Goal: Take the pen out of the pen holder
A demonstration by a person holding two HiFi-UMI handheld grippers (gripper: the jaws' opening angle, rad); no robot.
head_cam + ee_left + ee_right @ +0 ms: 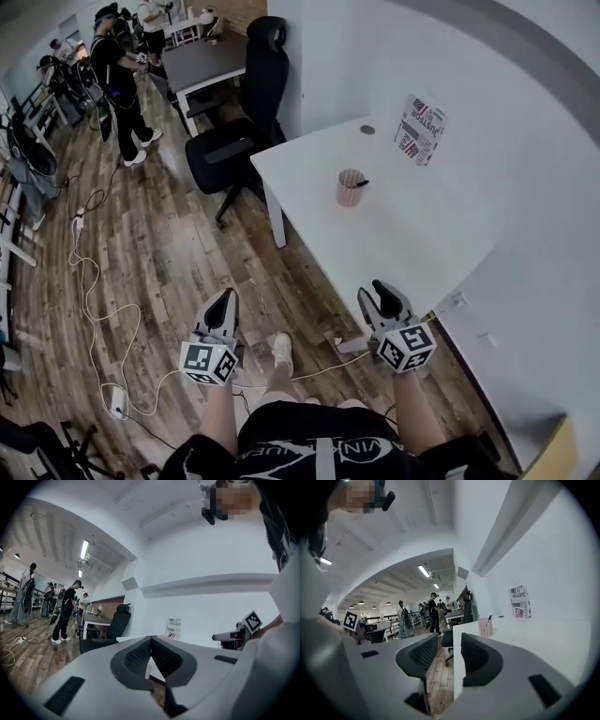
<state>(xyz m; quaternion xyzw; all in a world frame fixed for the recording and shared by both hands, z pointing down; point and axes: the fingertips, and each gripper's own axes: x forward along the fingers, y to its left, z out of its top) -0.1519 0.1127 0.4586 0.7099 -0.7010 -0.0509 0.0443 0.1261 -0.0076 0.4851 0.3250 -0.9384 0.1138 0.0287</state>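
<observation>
A pink mesh pen holder (350, 190) stands upright on the white table (422, 244), with a dark pen (361, 184) sticking out of its top. In the right gripper view the pen holder (485, 627) is small and far ahead, and the pen (489, 618) leans at its rim. My right gripper (384, 295) hovers by the table's near corner, well short of the holder; its jaws (450, 641) stand open and empty. My left gripper (223, 302) hangs over the floor left of the table, its fingertips (151, 639) together with nothing between them.
A black office chair (244, 122) stands at the table's far left end. A printed card (419, 129) leans on the wall behind the holder. A white cable and power strip (117, 401) lie on the wood floor. People (117, 75) stand far off.
</observation>
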